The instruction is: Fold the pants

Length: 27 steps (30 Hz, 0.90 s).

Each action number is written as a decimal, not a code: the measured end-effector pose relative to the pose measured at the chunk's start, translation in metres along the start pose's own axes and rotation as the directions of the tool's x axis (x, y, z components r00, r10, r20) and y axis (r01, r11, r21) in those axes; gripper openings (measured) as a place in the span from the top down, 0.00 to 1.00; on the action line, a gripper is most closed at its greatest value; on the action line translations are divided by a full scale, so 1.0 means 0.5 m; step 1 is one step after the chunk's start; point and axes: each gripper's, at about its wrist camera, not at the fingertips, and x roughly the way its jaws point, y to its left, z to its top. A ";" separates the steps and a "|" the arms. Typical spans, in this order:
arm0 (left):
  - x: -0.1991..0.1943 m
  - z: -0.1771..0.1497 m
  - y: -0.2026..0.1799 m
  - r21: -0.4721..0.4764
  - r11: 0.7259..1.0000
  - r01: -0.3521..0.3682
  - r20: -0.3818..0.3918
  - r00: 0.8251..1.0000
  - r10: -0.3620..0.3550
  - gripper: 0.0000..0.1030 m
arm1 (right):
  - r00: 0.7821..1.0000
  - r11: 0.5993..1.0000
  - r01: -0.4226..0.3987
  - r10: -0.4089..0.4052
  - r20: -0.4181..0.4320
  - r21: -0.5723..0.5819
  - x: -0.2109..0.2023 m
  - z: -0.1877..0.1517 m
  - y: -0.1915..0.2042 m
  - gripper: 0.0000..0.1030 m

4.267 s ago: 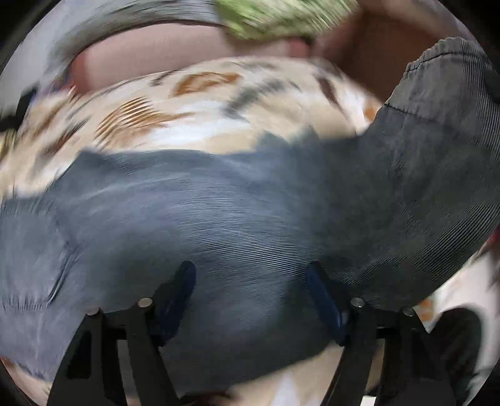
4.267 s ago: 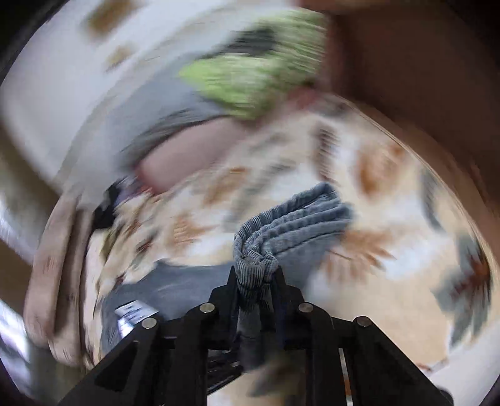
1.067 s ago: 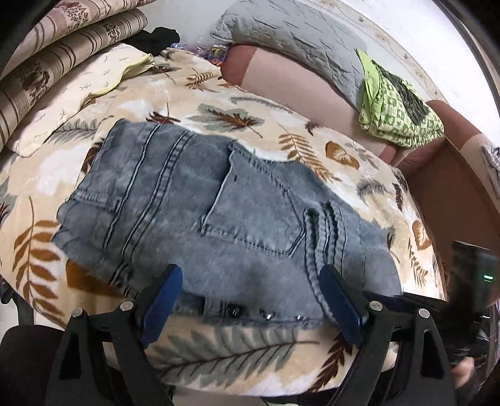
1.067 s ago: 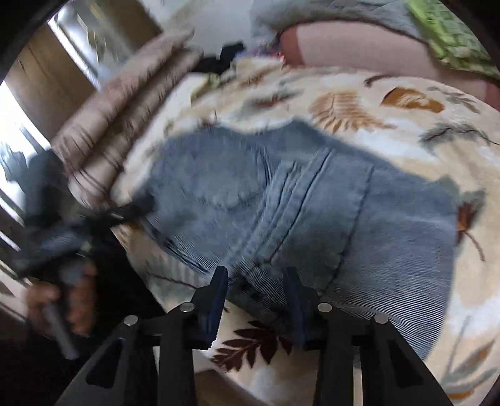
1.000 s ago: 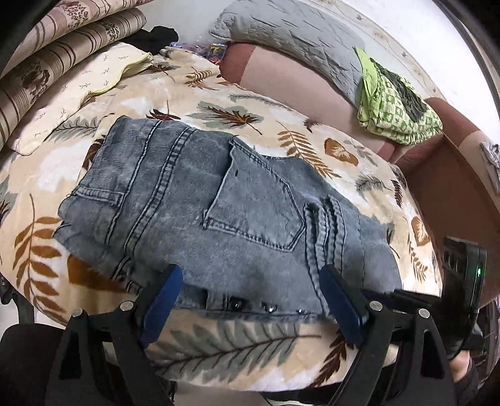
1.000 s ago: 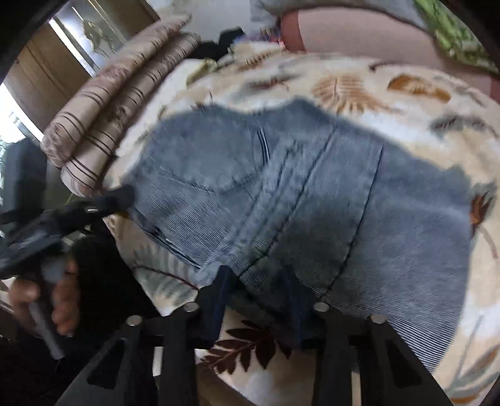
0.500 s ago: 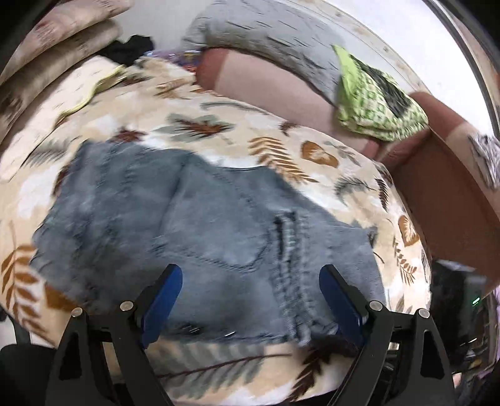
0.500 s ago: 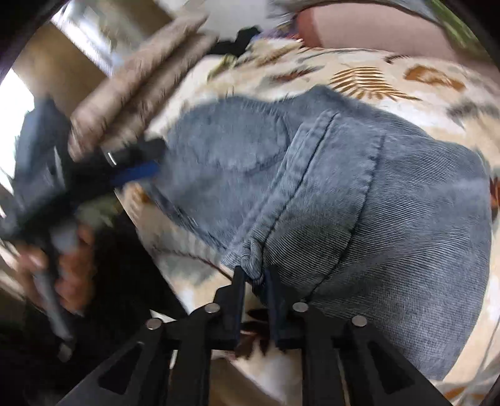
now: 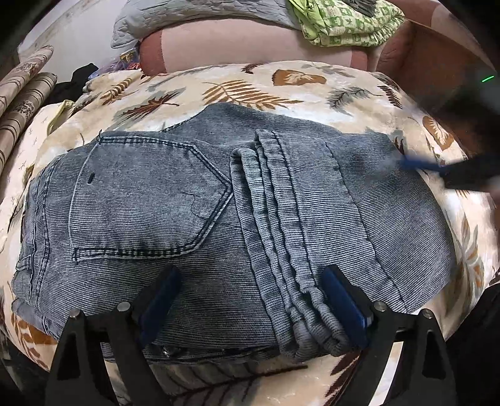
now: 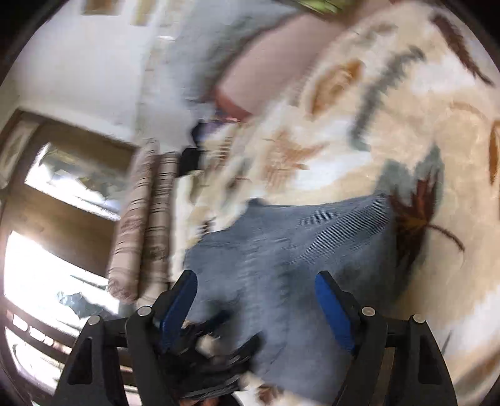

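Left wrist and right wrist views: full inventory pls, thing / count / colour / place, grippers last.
jeans: 1, grey-blue denim, folded flat on the blanket, back pocket up
leaf-print blanket: 1, cream with brown and grey leaves, under the jeans
green patterned cloth: 1, lime green, on the sofa back
sofa: 1, pink-brown, behind the blanket
grey quilted pad: 1, grey, over the sofa back
striped cushions: 2, beige-brown, far left
left gripper: 1, black with blue pads, open over the jeans' near edge
right gripper: 1, black with blue pads, open, jaws have just been opening, nothing gripped, over the jeans
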 end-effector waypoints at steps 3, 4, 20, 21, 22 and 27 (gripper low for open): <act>-0.005 0.002 0.005 0.001 1.000 0.010 -0.001 1.000 -0.010 0.10 | 1.000 0.984 0.001 -0.004 0.017 0.176 -0.004 0.010 -0.048 0.40; -0.014 0.002 0.012 -0.015 1.000 0.022 0.000 1.000 -0.022 0.10 | 0.999 0.989 0.026 -0.029 0.018 0.148 -0.014 0.013 -0.032 0.40; -0.017 -0.002 0.403 -0.407 0.876 -0.258 -0.078 0.966 0.248 0.08 | 0.916 0.890 0.142 -0.284 -0.284 -0.433 0.384 0.128 0.299 0.41; -0.018 -0.002 0.396 -0.384 0.882 -0.273 -0.073 0.961 0.266 0.08 | 0.901 0.865 0.171 -0.331 -0.281 -0.471 0.403 0.122 0.300 0.53; -0.019 -0.002 0.392 -0.379 0.883 -0.276 -0.074 0.960 0.269 0.08 | 0.904 0.814 0.223 -0.378 -0.198 -0.536 0.400 0.117 0.316 0.86; -0.021 -0.016 0.391 -0.373 0.892 -0.256 -0.050 0.965 0.257 0.07 | 0.847 0.683 0.404 -0.531 -0.033 -0.608 0.414 0.103 0.322 0.97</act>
